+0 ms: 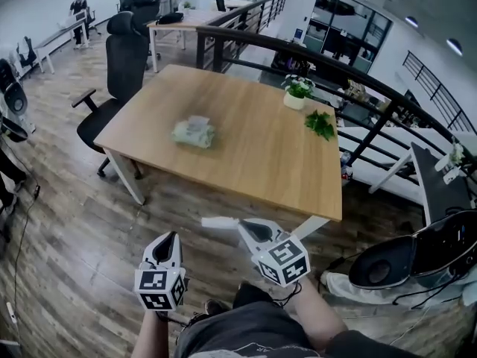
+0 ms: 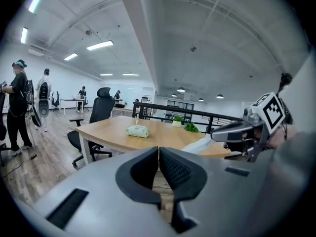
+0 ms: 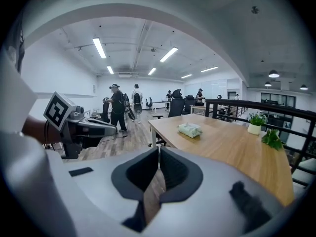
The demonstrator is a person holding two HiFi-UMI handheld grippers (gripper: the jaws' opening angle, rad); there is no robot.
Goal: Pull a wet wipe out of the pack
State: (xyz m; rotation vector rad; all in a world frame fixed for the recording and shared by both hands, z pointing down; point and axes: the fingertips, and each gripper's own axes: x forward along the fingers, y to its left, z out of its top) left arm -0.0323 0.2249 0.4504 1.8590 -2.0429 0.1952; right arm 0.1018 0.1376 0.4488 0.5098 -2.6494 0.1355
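A wide wooden floor (image 1: 67, 230) carries a large wooden table (image 1: 246, 162), with a black railing (image 1: 358, 80) running behind it. A black office chair (image 1: 123, 58) stands at the table's far left corner. Both grippers hang over the floor on the person's side of the table, well apart from its top. The left gripper (image 1: 174, 236) is further left and points toward the table. Its jaws are pressed together with nothing between them. The right gripper (image 1: 240, 224) is just beside it, nearer the table's edge, and its jaws are together too. A thin white strip sticks out from their tips, and it seems to be a wipe (image 1: 218, 221). The right gripper view does not show it past the jaws. The pale green pack (image 1: 194, 133) lies flat on the left half of the table, alone, far from both grippers. A small potted plant (image 1: 298, 92) stands near the table's far edge. A loose sprig of green leaves (image 1: 320, 124) lies close to the right of the pot.
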